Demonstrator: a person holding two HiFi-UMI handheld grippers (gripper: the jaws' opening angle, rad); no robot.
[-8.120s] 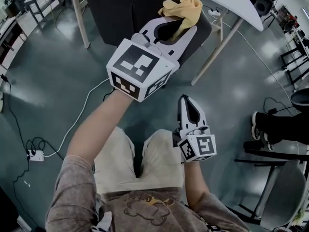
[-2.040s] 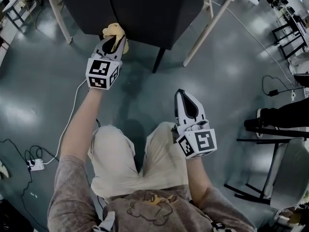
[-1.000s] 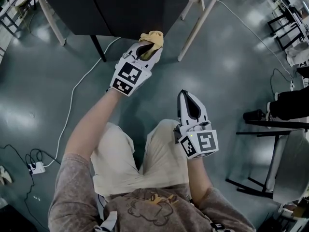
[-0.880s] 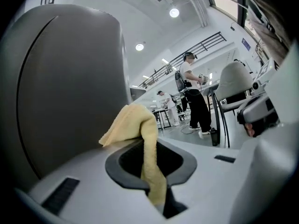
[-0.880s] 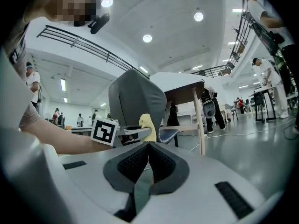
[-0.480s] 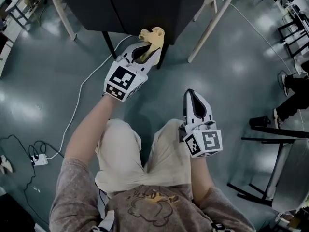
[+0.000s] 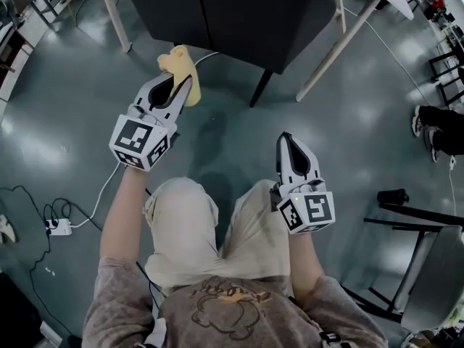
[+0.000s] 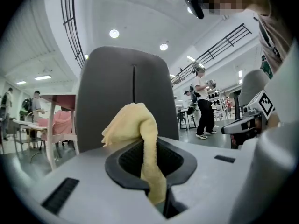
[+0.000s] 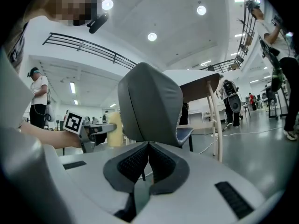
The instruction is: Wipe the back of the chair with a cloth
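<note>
While the left tongs [image 7: 172, 87] clamp the yellow cloth [image 7: 177, 59] near the back of the dark chair [image 7: 239, 13], the right tongs [image 7: 290, 142] sit closed on nothing, well apart; their cubes [image 7: 138, 142] bear black-and-white square markers [image 7: 312, 210]

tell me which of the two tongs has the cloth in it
The left tongs, shut on the yellow cloth by the dark chair; the right tongs are shut with nothing between them.

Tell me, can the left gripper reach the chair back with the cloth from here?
Probably yes. The left gripper holds the cloth close in front of the chair back, and nothing shows between them; the right gripper hangs well off to the side.
</note>
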